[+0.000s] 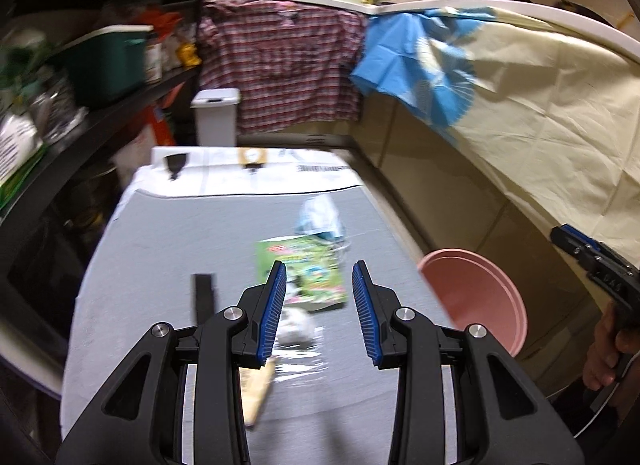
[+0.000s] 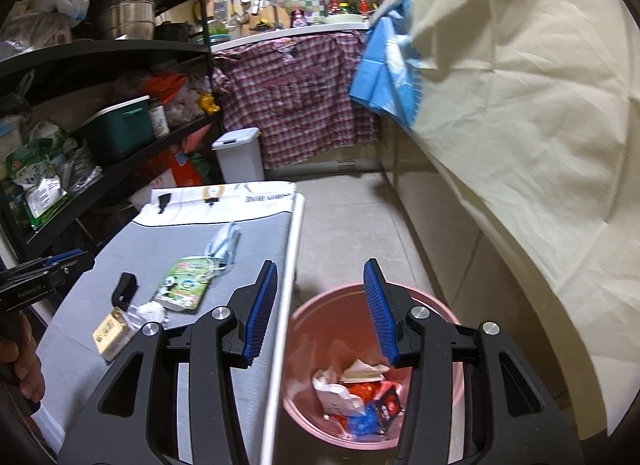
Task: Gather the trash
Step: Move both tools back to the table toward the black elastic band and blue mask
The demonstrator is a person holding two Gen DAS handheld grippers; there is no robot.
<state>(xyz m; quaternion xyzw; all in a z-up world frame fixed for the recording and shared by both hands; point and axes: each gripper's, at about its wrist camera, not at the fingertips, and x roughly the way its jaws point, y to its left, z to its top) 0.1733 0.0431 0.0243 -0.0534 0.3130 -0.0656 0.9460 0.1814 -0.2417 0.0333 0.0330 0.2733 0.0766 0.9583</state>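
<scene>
A green printed paper packet (image 1: 302, 271) lies flat on the grey cloth-covered worktop (image 1: 160, 249), with a crumpled light-blue face mask (image 1: 320, 217) touching its far edge and a small white crumpled wad (image 1: 294, 323) at its near edge. A clear plastic wrapper (image 1: 298, 363), a tan cardboard box (image 2: 112, 331) and a black clip-like piece (image 2: 126, 289) lie nearer and to the left.

The left hand-held gripper (image 1: 319, 313) hovers over the near end of the worktop with its blue-padded jaws spread and nothing between them; the packet sits just beyond its tips. The right hand-held gripper (image 2: 320, 313), jaws also spread and empty, hangs above the round pink plastic bin (image 2: 452, 313), which stands on the tiled floor right beside the worktop's right edge and holds wrappers in white, red and blue (image 2: 356, 397).

Far off stands a white lidded bin (image 2: 238, 153); a black shelf rack (image 2: 120, 49) lines the left.
</scene>
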